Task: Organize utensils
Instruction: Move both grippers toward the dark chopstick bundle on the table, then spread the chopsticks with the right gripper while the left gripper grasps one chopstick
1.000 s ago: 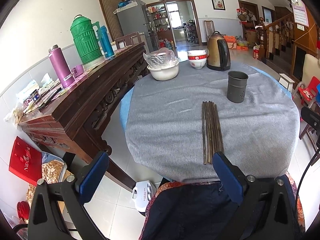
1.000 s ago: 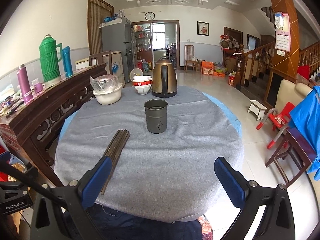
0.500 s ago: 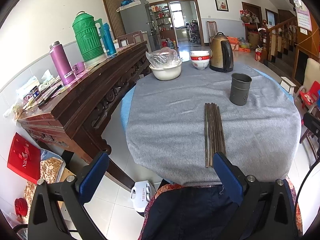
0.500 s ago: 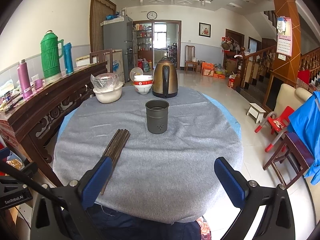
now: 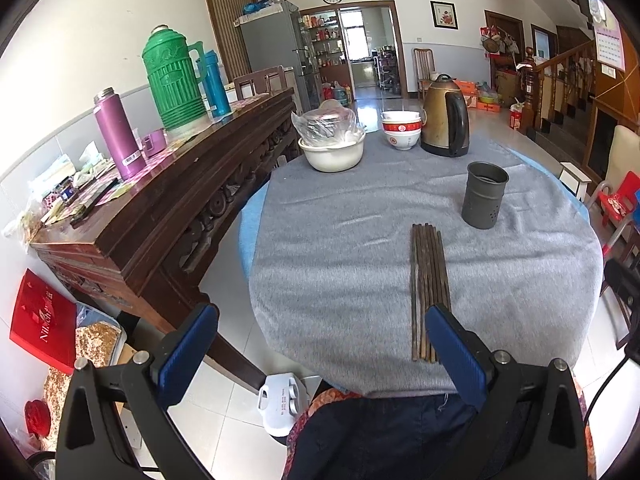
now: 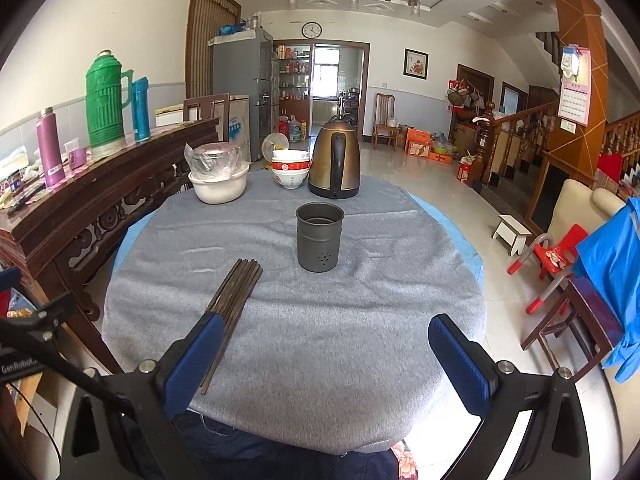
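Chopsticks [image 5: 428,288] lie flat; both claws, left [image 5: 320,320] and right [image 6: 326,334], hover wide apart

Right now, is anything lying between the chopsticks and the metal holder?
No. In the right wrist view only bare grey tablecloth separates the chopsticks from the metal holder; the left wrist view agrees.

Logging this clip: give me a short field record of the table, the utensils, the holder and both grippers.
surface: round table under grey cloth
utensils: bundle of dark chopsticks, lying flat
holder: grey metal cup, upright, empty as far as visible, apart from chopsticks
left gripper: open, holding nothing
right gripper: open, holding nothing
background: kettle, stacked bowls
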A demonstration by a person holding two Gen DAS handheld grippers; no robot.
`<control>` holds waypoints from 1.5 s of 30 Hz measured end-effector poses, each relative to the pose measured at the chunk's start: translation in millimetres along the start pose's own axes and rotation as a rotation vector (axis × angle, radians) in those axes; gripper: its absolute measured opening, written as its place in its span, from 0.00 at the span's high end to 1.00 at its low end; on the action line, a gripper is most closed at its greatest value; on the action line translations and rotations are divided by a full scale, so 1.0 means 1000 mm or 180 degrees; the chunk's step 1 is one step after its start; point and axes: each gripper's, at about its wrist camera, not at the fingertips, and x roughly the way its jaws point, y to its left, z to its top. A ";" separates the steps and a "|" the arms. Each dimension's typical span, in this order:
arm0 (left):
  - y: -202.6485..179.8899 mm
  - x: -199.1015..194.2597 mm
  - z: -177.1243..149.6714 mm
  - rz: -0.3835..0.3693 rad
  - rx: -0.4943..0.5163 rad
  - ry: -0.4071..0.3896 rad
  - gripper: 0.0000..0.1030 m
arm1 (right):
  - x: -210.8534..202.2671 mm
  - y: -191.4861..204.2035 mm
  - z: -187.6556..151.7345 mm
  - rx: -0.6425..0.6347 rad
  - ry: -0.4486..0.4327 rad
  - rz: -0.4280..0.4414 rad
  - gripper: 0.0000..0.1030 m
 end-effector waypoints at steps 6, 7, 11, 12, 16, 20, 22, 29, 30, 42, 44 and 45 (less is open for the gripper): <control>-0.004 0.026 0.019 -0.0135 0.0015 0.0039 0.00 | 0.019 0.007 0.009 -0.0096 0.0073 0.0013 0.00; -0.005 0.033 0.023 -0.0171 0.0032 0.0053 0.00 | 0.023 0.008 0.011 -0.0087 0.0099 0.0039 0.00; -0.008 0.066 0.039 -0.0383 0.0094 0.0212 0.00 | 0.050 0.009 0.022 -0.0059 0.0292 0.0191 0.00; -0.007 0.071 0.041 -0.0402 0.0106 0.0240 0.00 | 0.058 0.009 0.025 -0.0042 0.0338 0.0233 0.00; 0.000 0.101 0.052 -0.0542 0.0112 0.0332 0.00 | 0.099 0.010 0.039 0.0087 0.0584 0.0449 0.00; 0.010 0.135 0.058 -0.0660 0.0057 0.0411 0.00 | 0.157 0.018 0.047 0.0276 0.0984 0.0713 0.01; 0.013 0.160 0.060 -0.0746 0.0031 0.0529 0.00 | 0.182 0.026 0.047 0.0339 0.1122 0.0772 0.07; 0.016 0.219 0.051 -0.1089 -0.0042 0.0843 0.33 | 0.276 0.059 0.034 0.0561 0.1788 0.0931 0.53; 0.016 0.226 0.050 -0.1147 -0.0053 0.0883 0.38 | 0.289 0.063 0.031 0.0587 0.1867 0.0908 0.57; 0.021 0.268 0.048 -0.1529 0.0010 0.1102 0.53 | 0.334 0.068 0.035 0.0628 0.2153 0.0701 0.72; 0.019 0.270 0.049 -0.1558 0.0045 0.1121 0.53 | 0.332 0.065 0.037 0.0533 0.2189 0.0603 0.72; 0.017 0.271 0.051 -0.1581 0.0068 0.1128 0.53 | 0.331 0.061 0.037 0.0511 0.2205 0.0539 0.72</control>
